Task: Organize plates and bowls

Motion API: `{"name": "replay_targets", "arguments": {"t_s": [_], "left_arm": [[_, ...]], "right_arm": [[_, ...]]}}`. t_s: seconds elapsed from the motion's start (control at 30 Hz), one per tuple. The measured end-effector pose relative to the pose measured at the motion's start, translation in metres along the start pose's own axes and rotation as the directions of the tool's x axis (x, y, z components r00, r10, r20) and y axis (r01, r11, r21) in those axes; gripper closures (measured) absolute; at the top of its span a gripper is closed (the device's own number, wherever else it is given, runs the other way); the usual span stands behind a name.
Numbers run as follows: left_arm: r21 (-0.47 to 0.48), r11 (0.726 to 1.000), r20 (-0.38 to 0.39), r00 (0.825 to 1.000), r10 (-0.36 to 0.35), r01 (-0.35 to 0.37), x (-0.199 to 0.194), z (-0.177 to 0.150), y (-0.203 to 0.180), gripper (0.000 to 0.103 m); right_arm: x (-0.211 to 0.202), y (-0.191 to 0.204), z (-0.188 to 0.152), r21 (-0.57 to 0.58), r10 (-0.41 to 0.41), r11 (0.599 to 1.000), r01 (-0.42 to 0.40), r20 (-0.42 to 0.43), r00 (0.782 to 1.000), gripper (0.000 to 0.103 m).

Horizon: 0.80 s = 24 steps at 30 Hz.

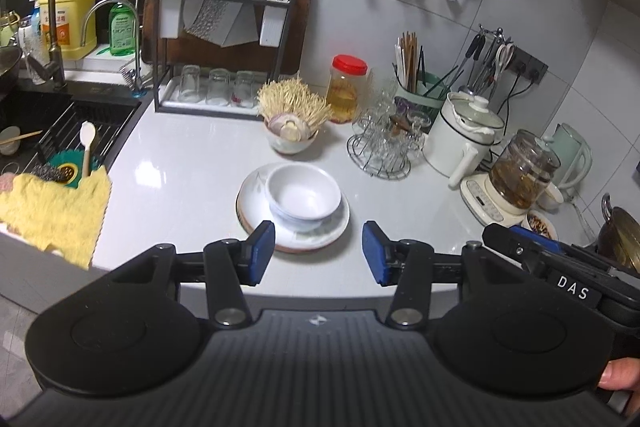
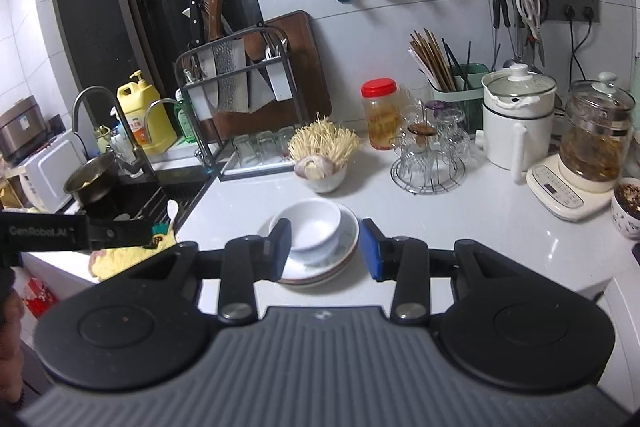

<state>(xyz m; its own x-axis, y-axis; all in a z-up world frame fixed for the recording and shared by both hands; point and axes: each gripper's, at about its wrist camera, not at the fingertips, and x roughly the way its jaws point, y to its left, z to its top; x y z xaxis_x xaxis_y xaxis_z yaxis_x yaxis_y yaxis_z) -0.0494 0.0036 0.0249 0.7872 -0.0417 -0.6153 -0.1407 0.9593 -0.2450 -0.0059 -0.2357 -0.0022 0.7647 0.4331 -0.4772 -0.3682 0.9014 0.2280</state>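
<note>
Left wrist view
Bowls: white bowls [image 1: 303, 199] nested in a stack, sitting on the plates.
Plates: white plates [image 1: 256, 211] stacked on the white surface [image 1: 180, 163], toward its front edge.
Left tool: left tool [image 1: 318, 253] released, its blue pads spread wide, nothing between them; it hangs just in front of the plate stack, and whether a pad touches the rim cannot be told.
Right tool: right tool [image 1: 532, 247] shows at the right edge as a black body with a blue pad; its state cannot be told from this side.
Behind the stack: a small bowl of garlic and enoki mushrooms [image 1: 292, 125], a red-lidded jar [image 1: 346, 89] and a wire rack of glasses [image 1: 384, 143].
Left side: yellow cloth [image 1: 56, 211] draped over the sink [image 1: 48, 131] edge.
Back wall: knife rack [image 1: 224, 27] with upturned glasses beneath it.

Right wrist view
Bowls: bowls [image 2: 310, 229] nested on the plates [image 2: 348, 247], seen between the two pads.
Right tool: right tool [image 2: 325, 250] released, pads wide apart on either side of the stack, gripping nothing.
Left tool: a black part of the left tool [image 2: 80, 231] reaches in from the left edge, over the sink [image 2: 160, 199] corner.
Right side: white pot [image 2: 516, 119] and glass kettle [image 2: 592, 135] on the surface [image 2: 480, 219].
Back: chopstick holder [image 2: 452, 87] beside the jar [image 2: 380, 115].
</note>
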Motion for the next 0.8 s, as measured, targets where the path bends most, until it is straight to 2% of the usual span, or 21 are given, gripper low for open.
{"name": "replay_targets", "arguments": {"t_s": [0.27, 0.53, 0.57, 0.6, 0.63, 0.8], "left_arm": [[-0.009, 1.000, -0.002, 1.000, 0.005, -0.005, -0.014, -0.023, -0.003, 0.044], [-0.003, 1.000, -0.005, 1.000, 0.008, -0.008, -0.020, -0.033, -0.008, 0.039], [-0.003, 1.000, -0.004, 1.000, 0.009, -0.009, -0.021, -0.033, -0.008, 0.038], [-0.003, 1.000, -0.004, 1.000, 0.009, -0.009, -0.022, -0.034, -0.008, 0.035], [-0.004, 1.000, -0.005, 1.000, 0.009, -0.009, -0.022, -0.034, -0.007, 0.033], [-0.006, 1.000, -0.019, 1.000, 0.019, -0.019, -0.023, -0.035, -0.007, 0.019]], "right_arm": [[-0.020, -0.004, -0.018, 0.010, -0.012, 1.000, 0.012, 0.005, 1.000, 0.062], [-0.029, -0.005, -0.029, 0.001, -0.018, 1.000, 0.018, -0.002, 1.000, 0.062], [-0.030, -0.005, -0.030, 0.002, -0.021, 1.000, 0.021, 0.000, 1.000, 0.055], [-0.030, -0.005, -0.030, 0.004, -0.025, 1.000, 0.025, 0.003, 1.000, 0.045], [-0.031, -0.005, -0.031, 0.007, -0.027, 1.000, 0.027, 0.008, 1.000, 0.041], [-0.038, -0.001, -0.032, 0.002, -0.045, 0.999, 0.045, 0.043, 0.998, 0.035]]}}
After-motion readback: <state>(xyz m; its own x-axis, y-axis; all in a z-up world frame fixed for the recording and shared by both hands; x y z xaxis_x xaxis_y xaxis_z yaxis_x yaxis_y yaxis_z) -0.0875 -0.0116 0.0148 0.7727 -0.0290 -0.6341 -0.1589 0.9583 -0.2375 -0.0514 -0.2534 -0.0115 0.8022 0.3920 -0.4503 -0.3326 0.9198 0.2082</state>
